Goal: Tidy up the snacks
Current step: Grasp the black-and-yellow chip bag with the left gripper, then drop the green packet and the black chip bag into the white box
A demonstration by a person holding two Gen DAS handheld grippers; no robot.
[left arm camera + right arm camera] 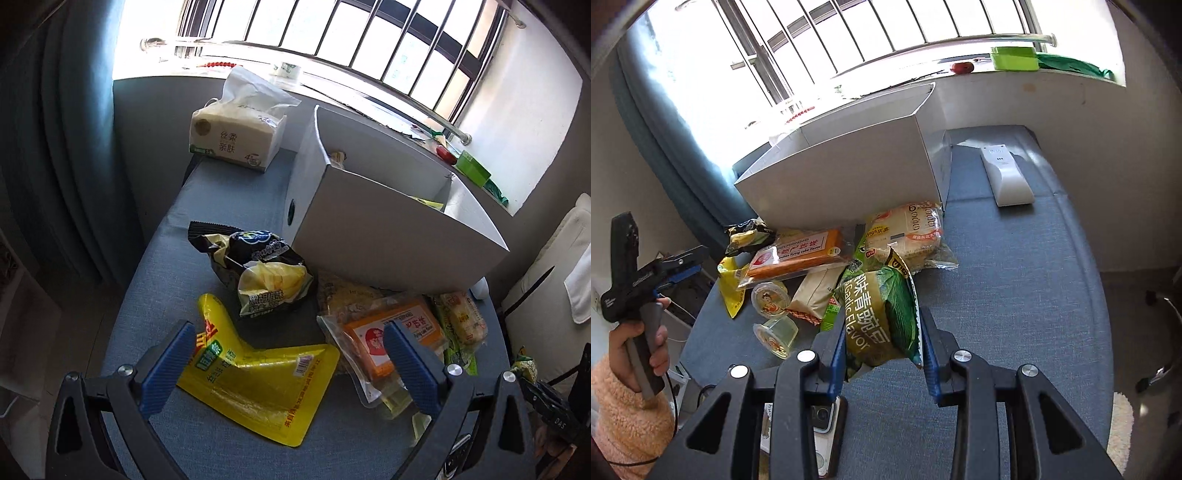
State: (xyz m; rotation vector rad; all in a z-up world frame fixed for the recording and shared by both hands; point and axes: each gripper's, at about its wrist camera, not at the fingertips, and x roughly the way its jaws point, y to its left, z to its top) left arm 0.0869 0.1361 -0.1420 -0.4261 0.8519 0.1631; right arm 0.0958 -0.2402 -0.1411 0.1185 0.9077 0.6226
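1. The right gripper is clamped on a green garlic-flavor pea bag, its blue pads pressed against either side of the packet, which hangs lifted just above the blue tabletop.
2. The left gripper is spread wide and holds nothing; it hovers over a flat yellow pouch, with one blue pad above the pouch's upper corner and the other above an orange cake packet.
3. The left hand, in a fuzzy pink sleeve, grips that tool's handle off the table's left edge.
4. Just beyond the held bag lies the heap of snacks: the orange packet, a rice-cracker pack, two clear jelly cups and a black chip bag.
5. The heap sits right against the front wall of an open white box, which stands on the table by the window.
6. A tissue pack sits left of the box, and a white remote lies on the table to its right.
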